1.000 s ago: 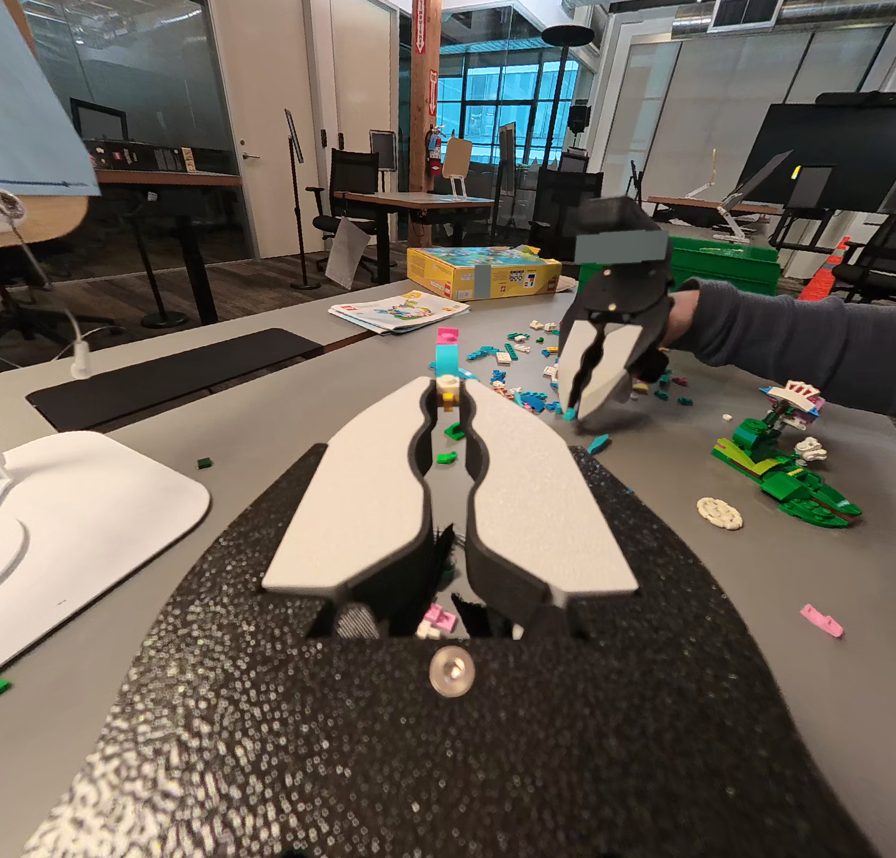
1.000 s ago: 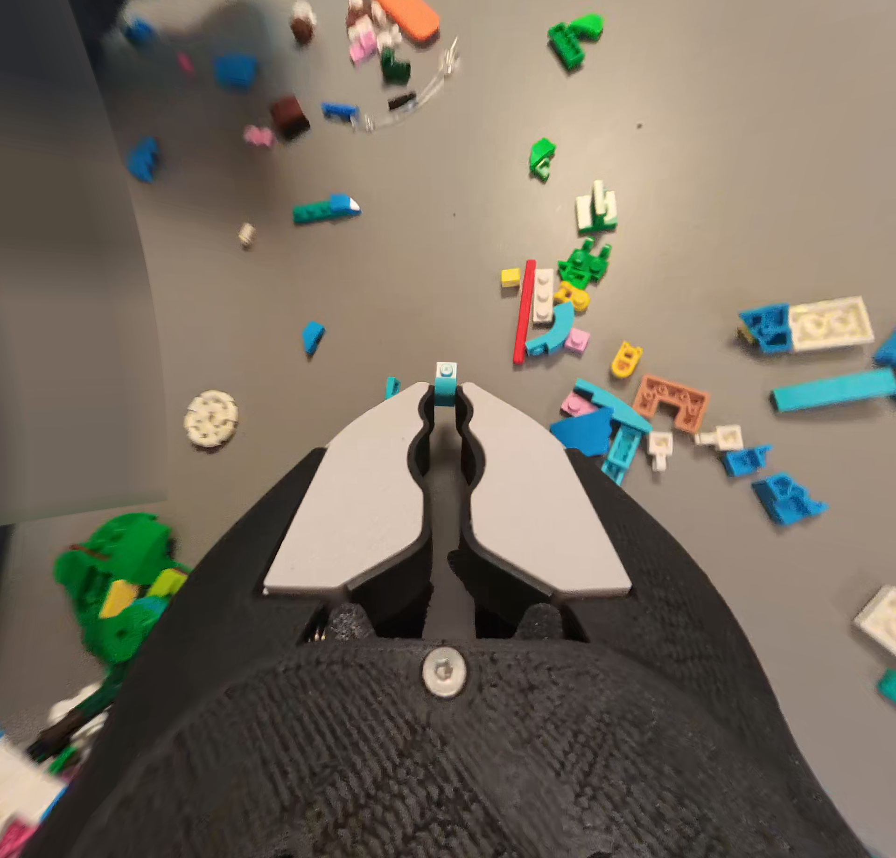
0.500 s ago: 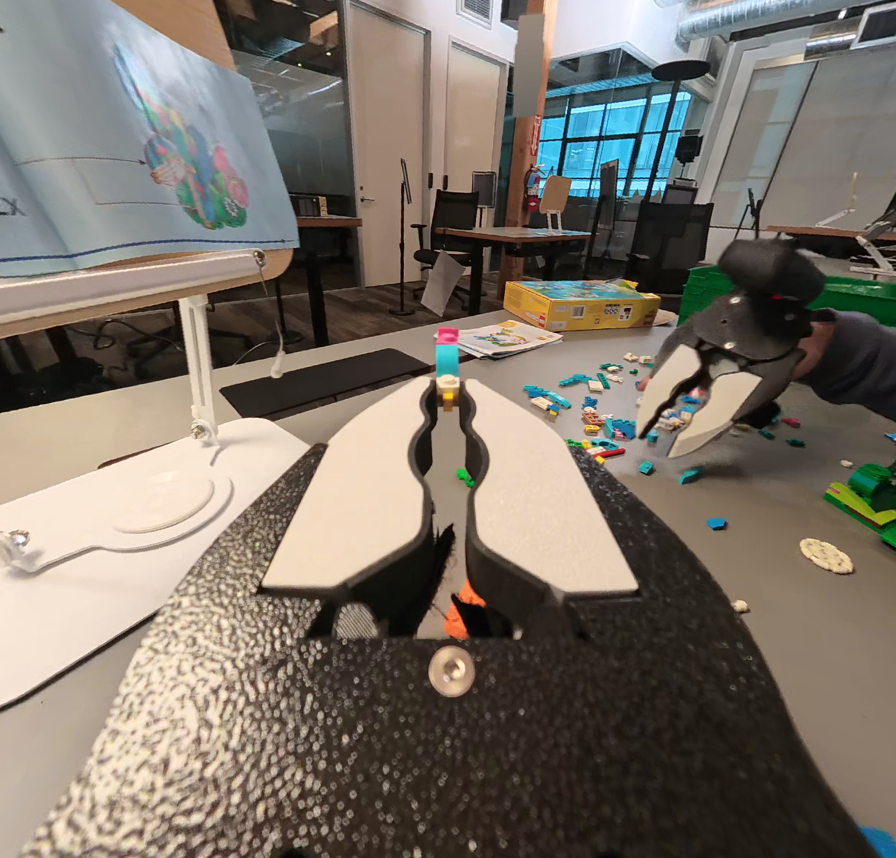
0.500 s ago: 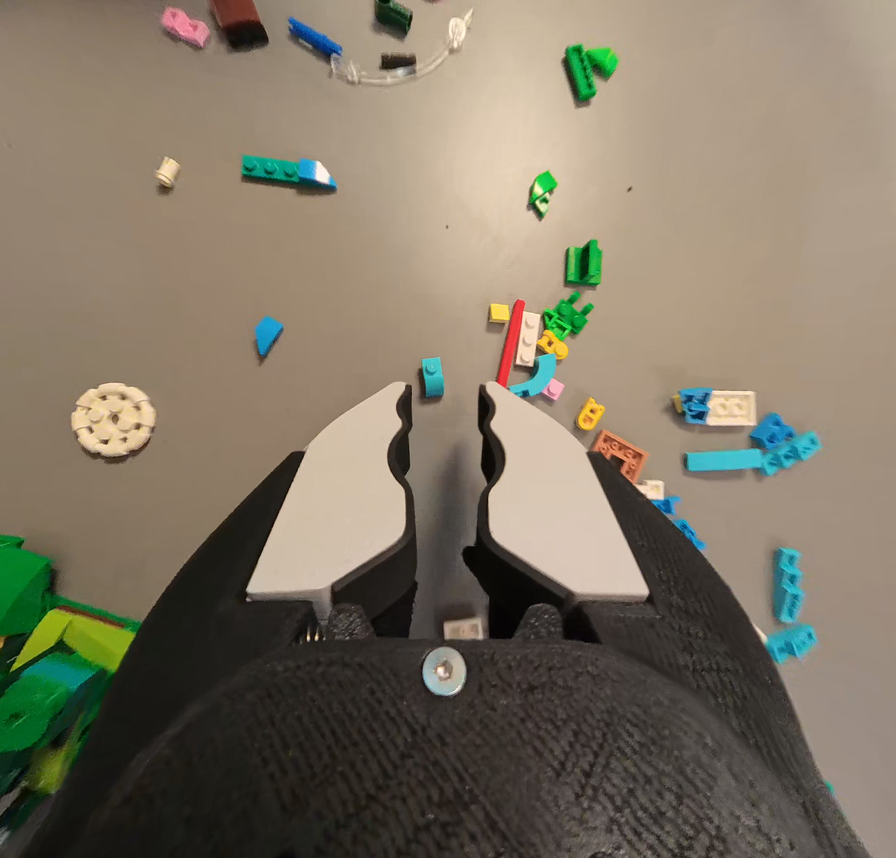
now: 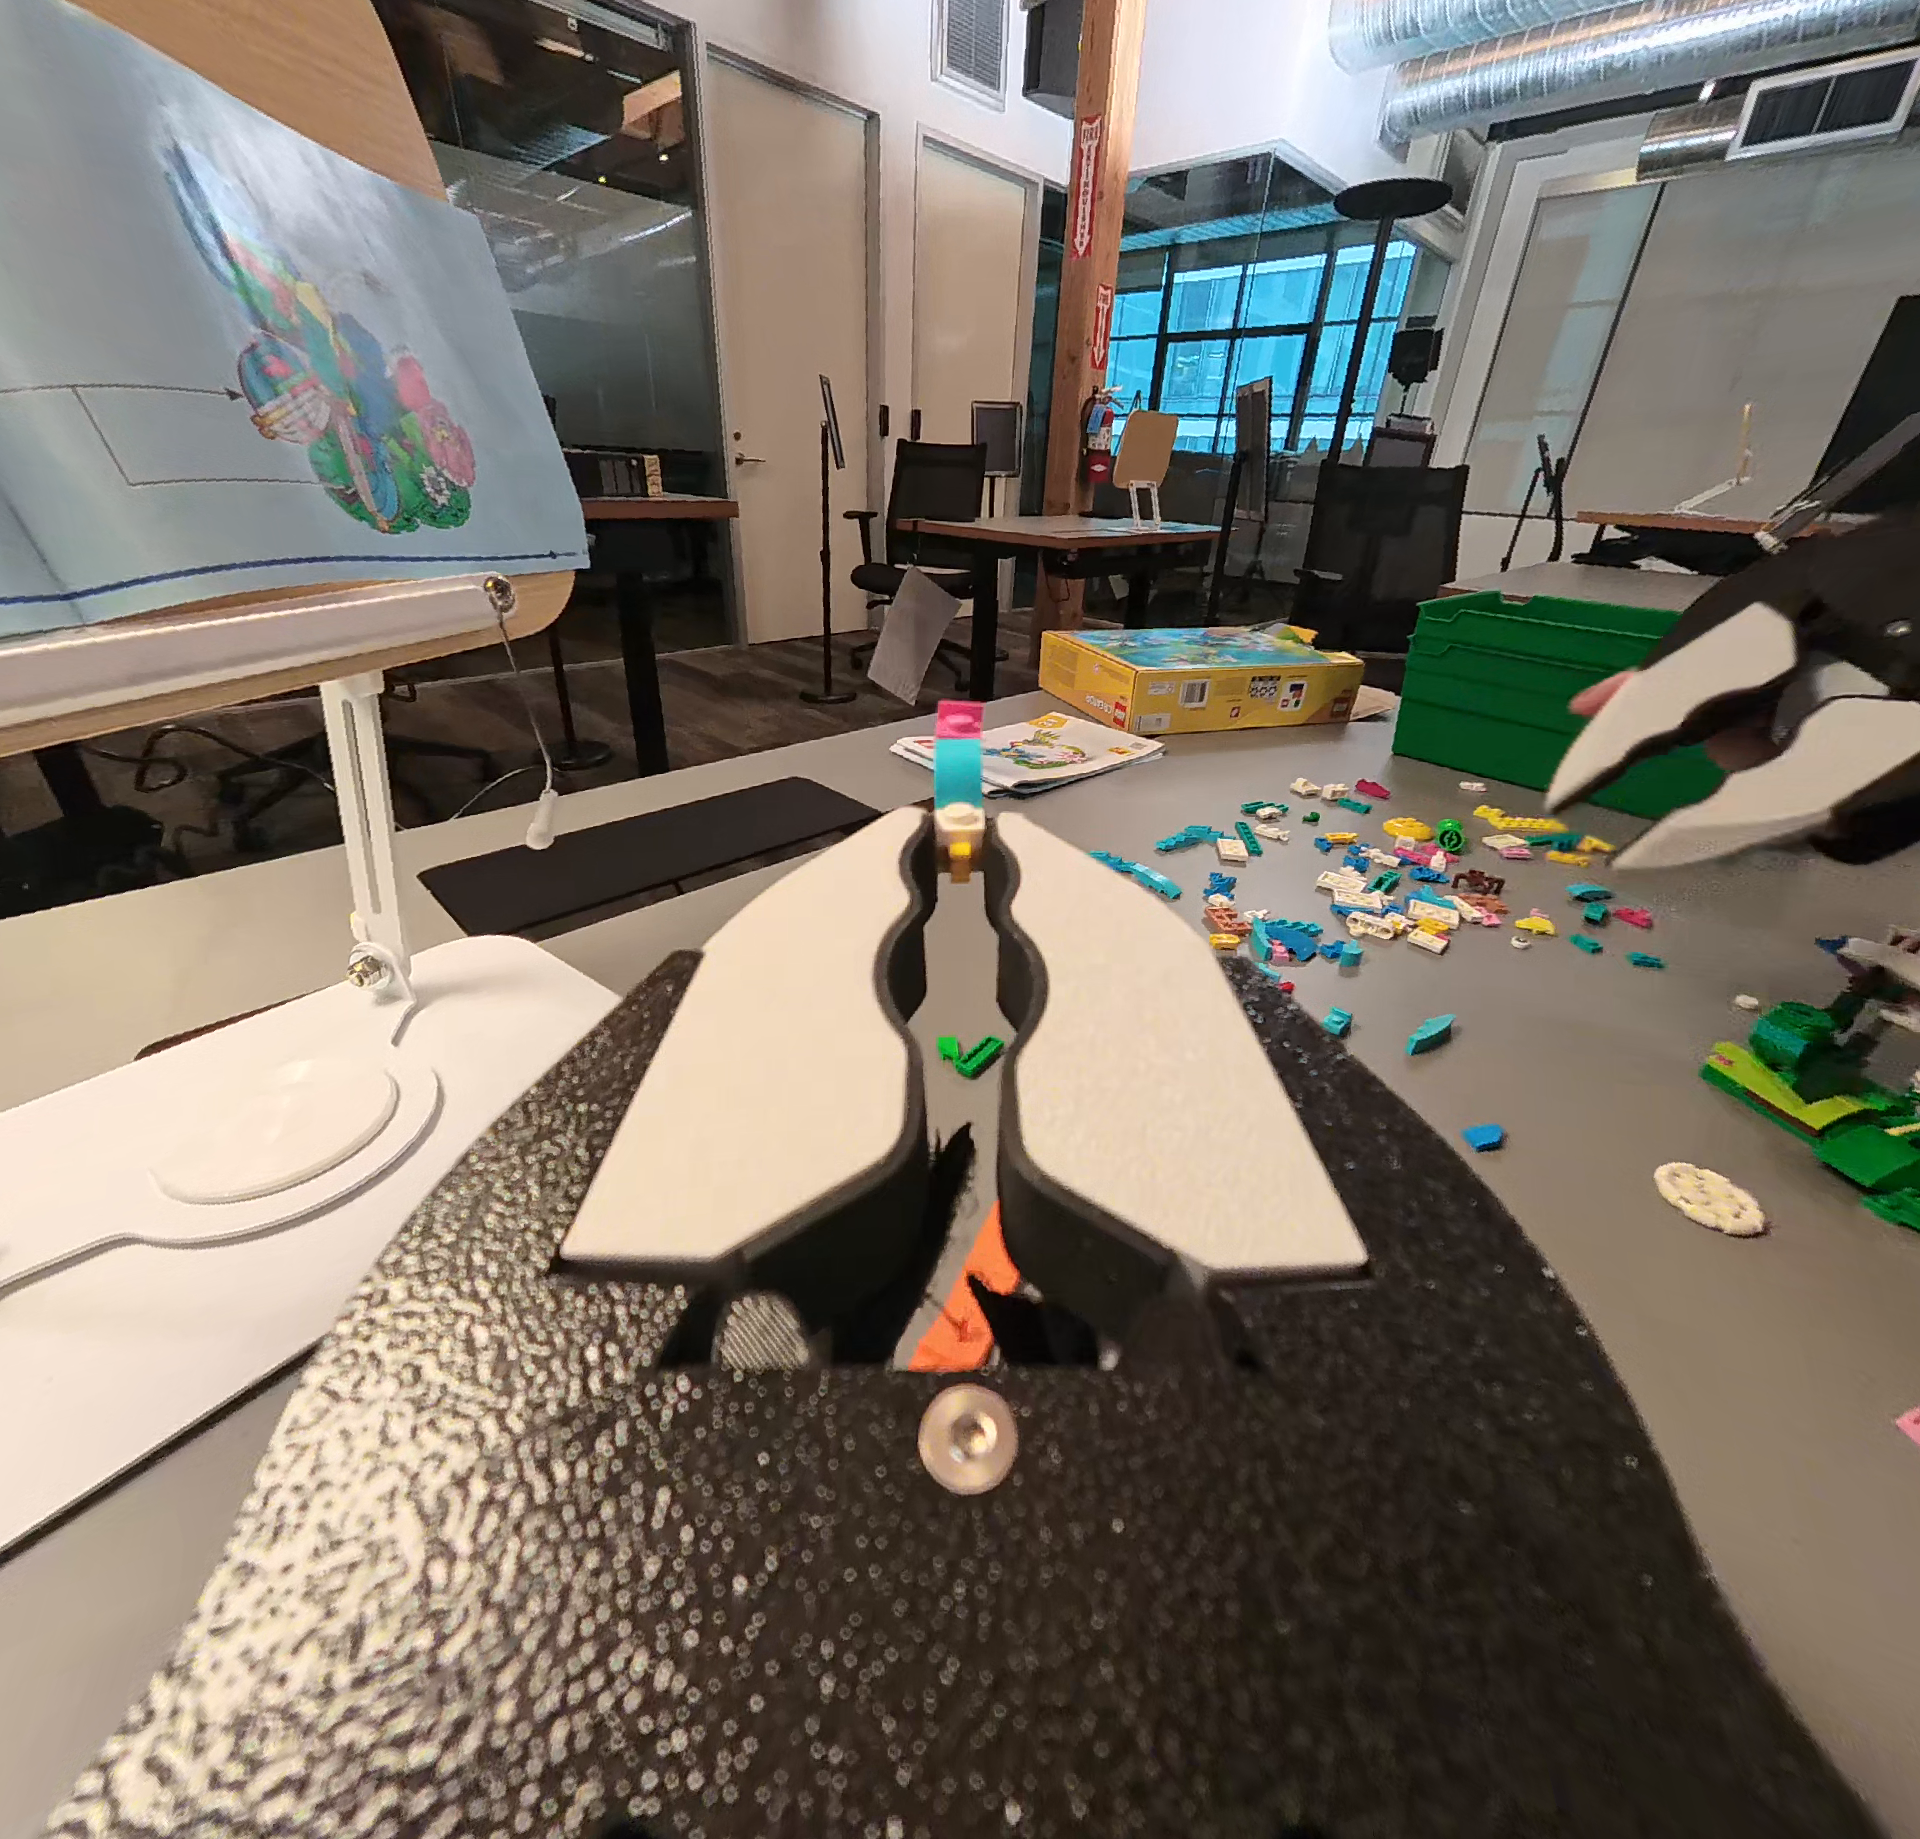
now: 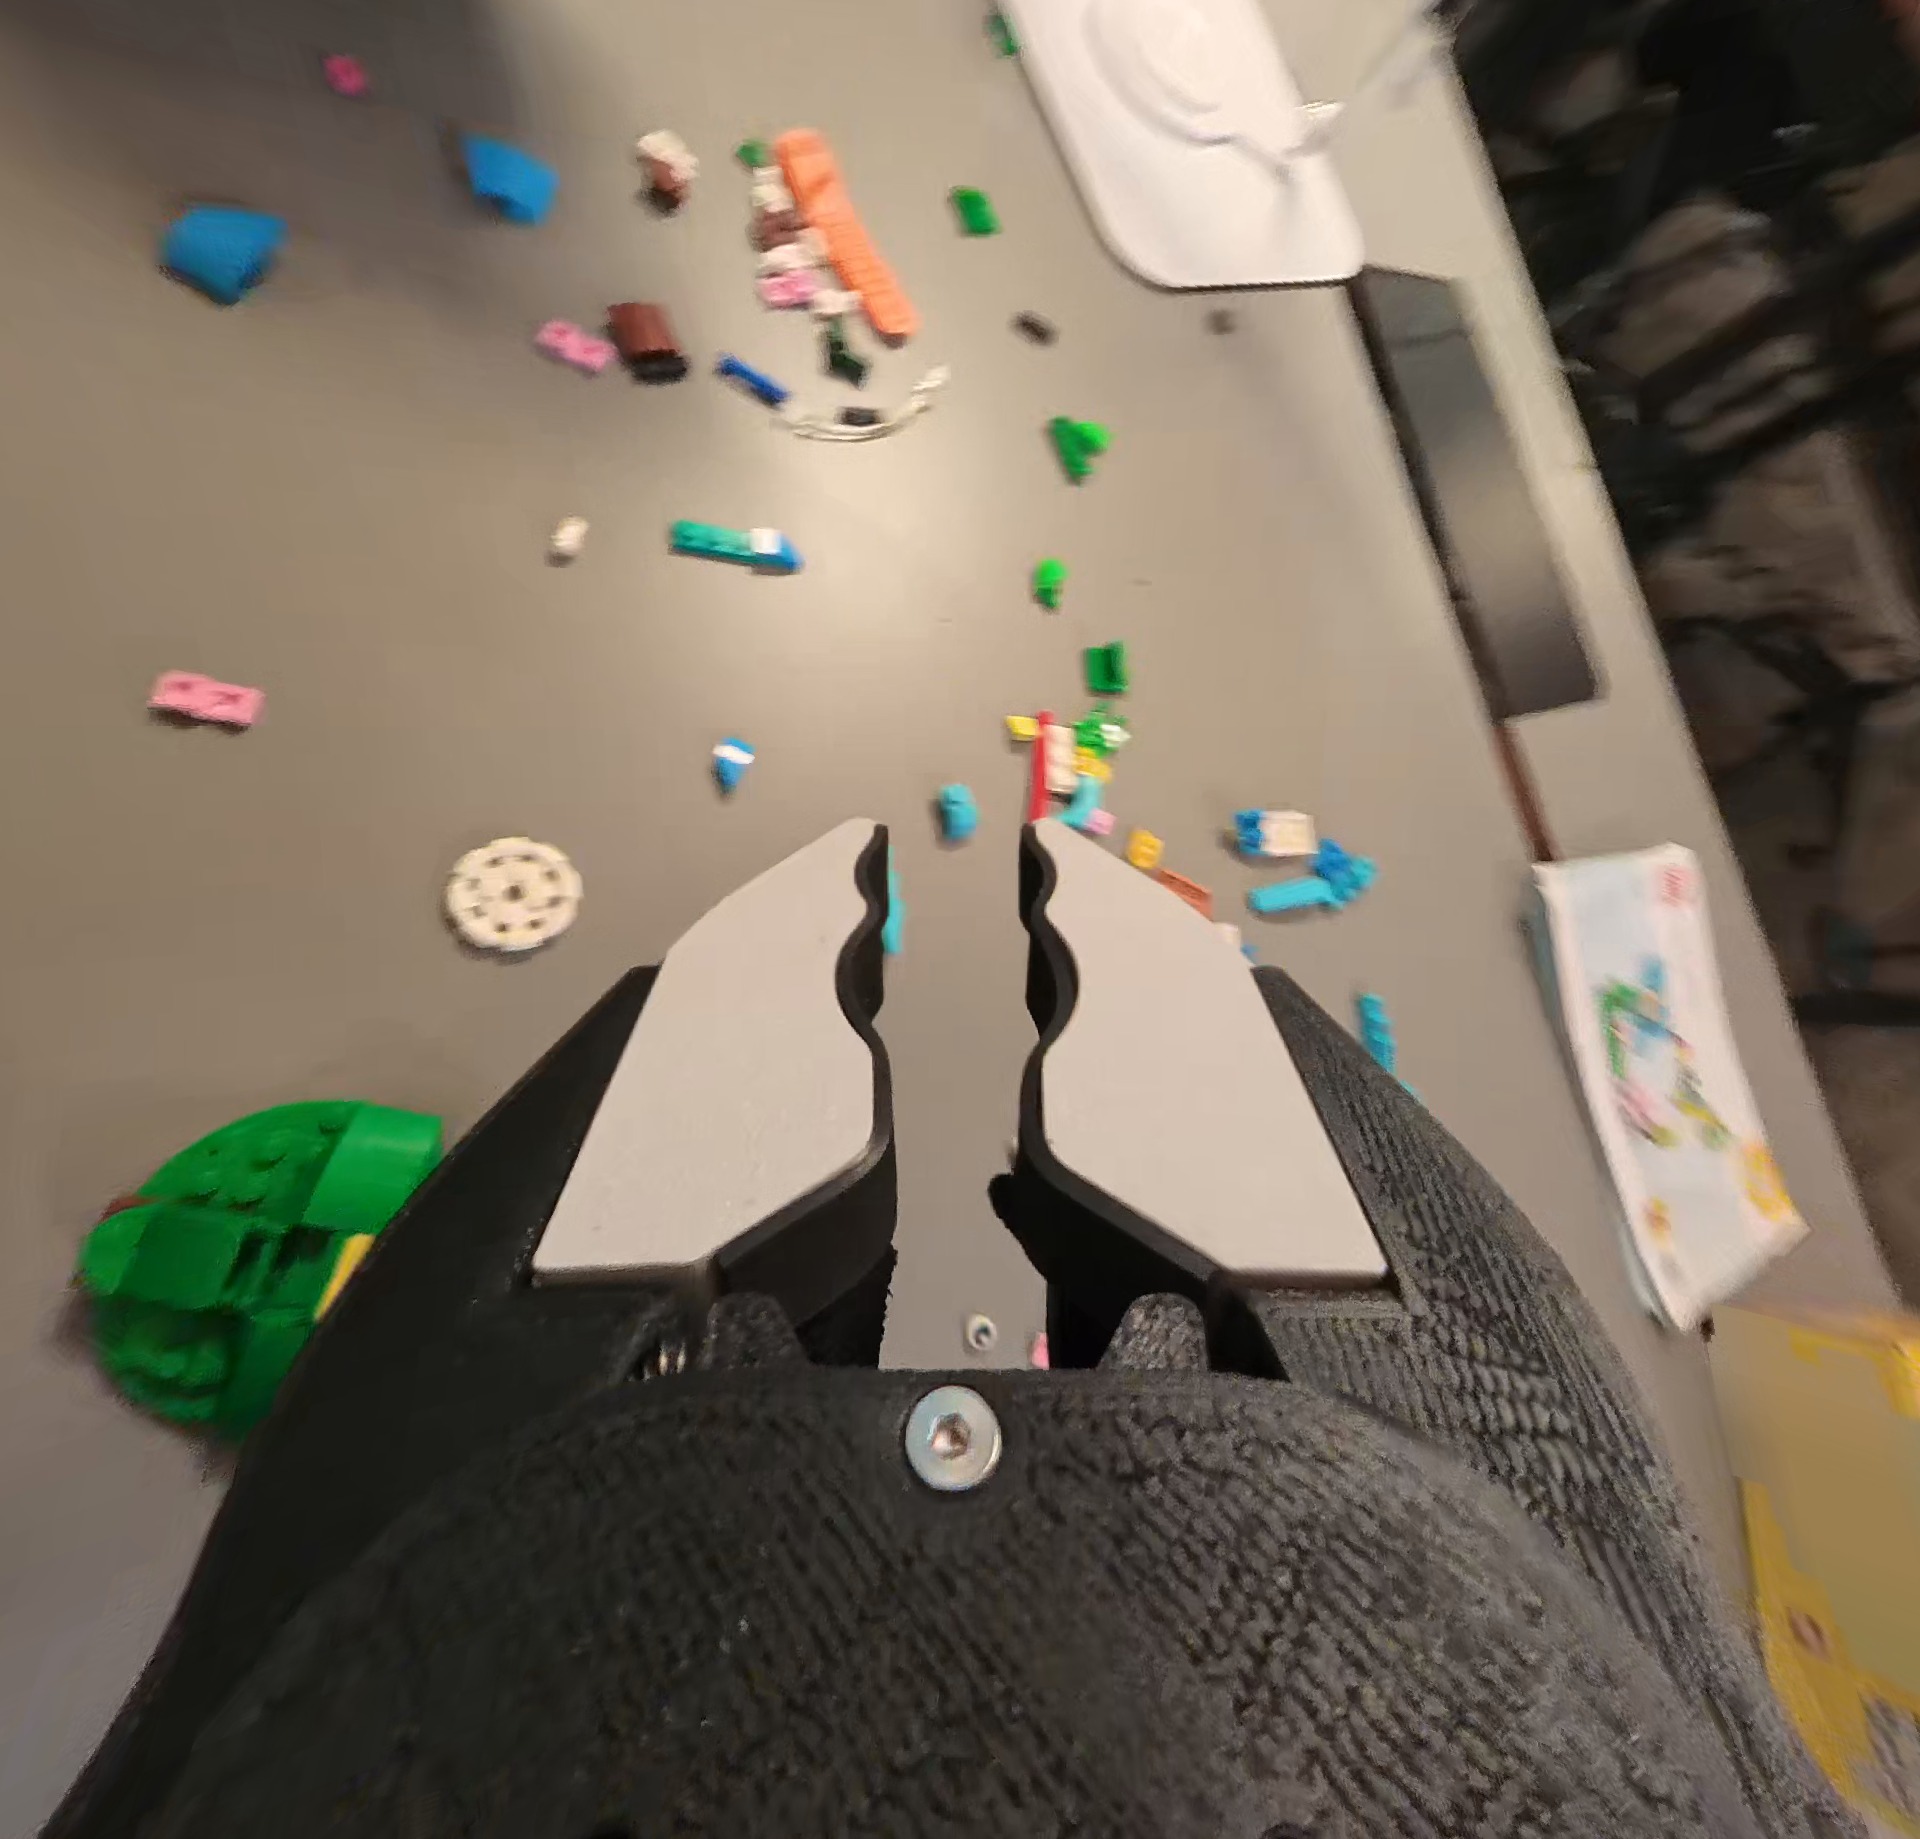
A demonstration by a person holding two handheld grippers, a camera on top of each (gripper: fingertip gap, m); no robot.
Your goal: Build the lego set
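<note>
- While loose bricks (image 5: 1392,890) lie scattered across the middle of the grey table (image 5: 1621,1374), a yellow set box (image 5: 1195,693) and a green bin (image 5: 1507,698) stand at its far edge, a booklet (image 5: 1023,755) just before the box.
- A white stand base (image 5: 208,1197) sits toward the table's left edge, carrying an open instruction page (image 5: 260,387).
- A green partial build (image 6: 249,1259) and a white round plate (image 6: 512,893) lie on the table.
- The left gripper (image 5: 958,854) is raised above the table, jaws clamped on a small brick stack (image 5: 958,792).
- The stack stands upright, long axis vertical, pink end topmost.
- The right gripper (image 6: 951,844) angles down over the bricks, jaws parted, holding nothing.
</note>
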